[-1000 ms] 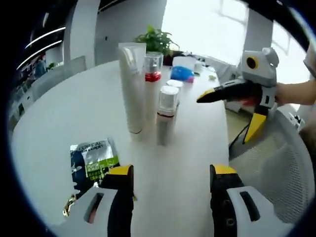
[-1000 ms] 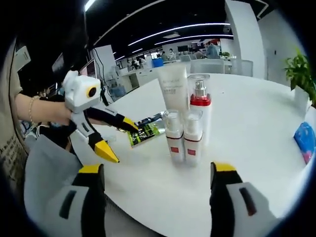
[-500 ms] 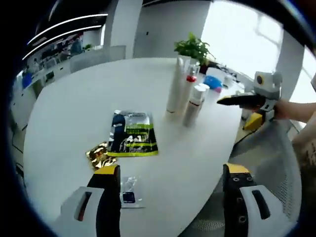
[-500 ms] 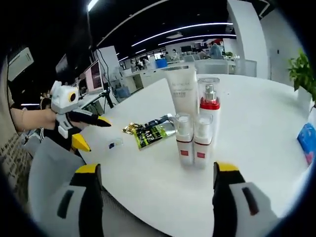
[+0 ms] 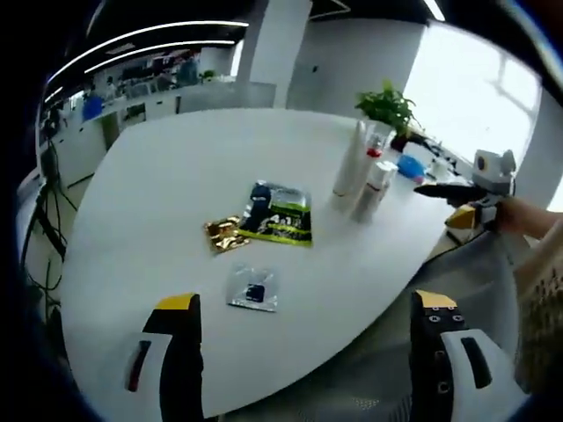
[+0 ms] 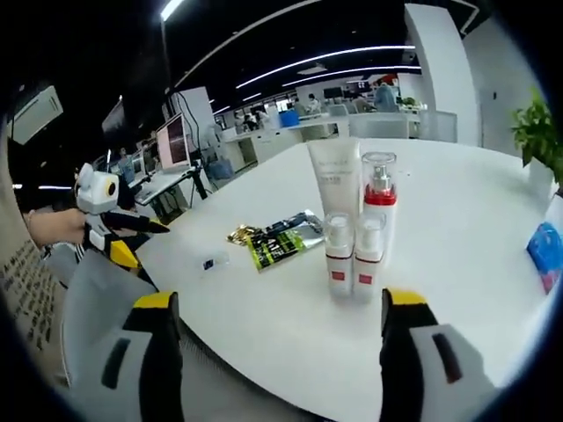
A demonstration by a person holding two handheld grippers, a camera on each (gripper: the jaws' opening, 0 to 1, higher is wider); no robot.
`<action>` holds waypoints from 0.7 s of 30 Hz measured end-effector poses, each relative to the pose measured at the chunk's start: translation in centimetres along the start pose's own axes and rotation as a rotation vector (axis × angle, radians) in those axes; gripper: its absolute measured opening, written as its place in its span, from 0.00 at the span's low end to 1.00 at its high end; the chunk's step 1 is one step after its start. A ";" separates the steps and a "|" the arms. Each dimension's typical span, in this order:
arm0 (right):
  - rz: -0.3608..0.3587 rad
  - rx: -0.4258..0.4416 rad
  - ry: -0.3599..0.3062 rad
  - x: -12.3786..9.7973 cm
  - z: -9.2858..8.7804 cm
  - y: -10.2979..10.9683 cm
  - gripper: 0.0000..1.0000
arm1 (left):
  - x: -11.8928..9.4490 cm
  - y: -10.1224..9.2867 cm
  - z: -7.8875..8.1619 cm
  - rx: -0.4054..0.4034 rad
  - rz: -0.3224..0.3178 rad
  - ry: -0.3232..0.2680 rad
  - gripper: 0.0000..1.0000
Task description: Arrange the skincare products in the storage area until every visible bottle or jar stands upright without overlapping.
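A white tube, a clear pump bottle with a red band and two small white bottles stand upright in a tight group on the white table. In the left gripper view the same group of bottles stands at the far right of the table. My left gripper is open, pulled back past the table's near edge. My right gripper is open too, nothing between its jaws. The right gripper shows beside the bottles; the left gripper shows far left.
A dark and green sachet, a gold sachet and a small clear packet lie flat mid-table. A potted plant and a blue object sit at the far side. A mesh chair stands by the table edge.
The left gripper has drawn far back from the bottles, so more of the table and the sachets show. The right gripper has backed away slightly. The bottles have stayed put.
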State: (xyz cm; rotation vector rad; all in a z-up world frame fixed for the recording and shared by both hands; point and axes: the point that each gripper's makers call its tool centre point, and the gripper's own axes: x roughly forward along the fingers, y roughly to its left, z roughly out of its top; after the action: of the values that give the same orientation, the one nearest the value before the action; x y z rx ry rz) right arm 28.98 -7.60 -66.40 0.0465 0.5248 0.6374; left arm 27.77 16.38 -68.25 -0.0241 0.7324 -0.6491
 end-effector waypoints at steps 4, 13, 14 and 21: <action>-0.007 0.006 -0.021 -0.3 0.3 0.1 0.95 | -0.6 0.1 -0.1 -0.002 0.011 -0.007 0.97; -0.007 -0.007 -0.027 -0.2 0.4 0.2 0.95 | -0.5 -0.5 0.0 0.009 0.015 -0.002 0.97; -0.008 -0.007 -0.028 -0.2 0.5 0.2 0.94 | -0.5 -0.7 0.0 0.011 0.016 -0.001 0.97; -0.012 -0.006 -0.035 -0.3 0.5 0.1 0.94 | 0.6 -0.5 0.5 0.029 0.023 0.031 0.97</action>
State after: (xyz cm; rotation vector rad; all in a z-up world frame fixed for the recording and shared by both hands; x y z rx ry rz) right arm 28.98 -7.63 -65.84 0.0490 0.4895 0.6257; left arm 28.14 15.50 -68.13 0.0211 0.7517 -0.6393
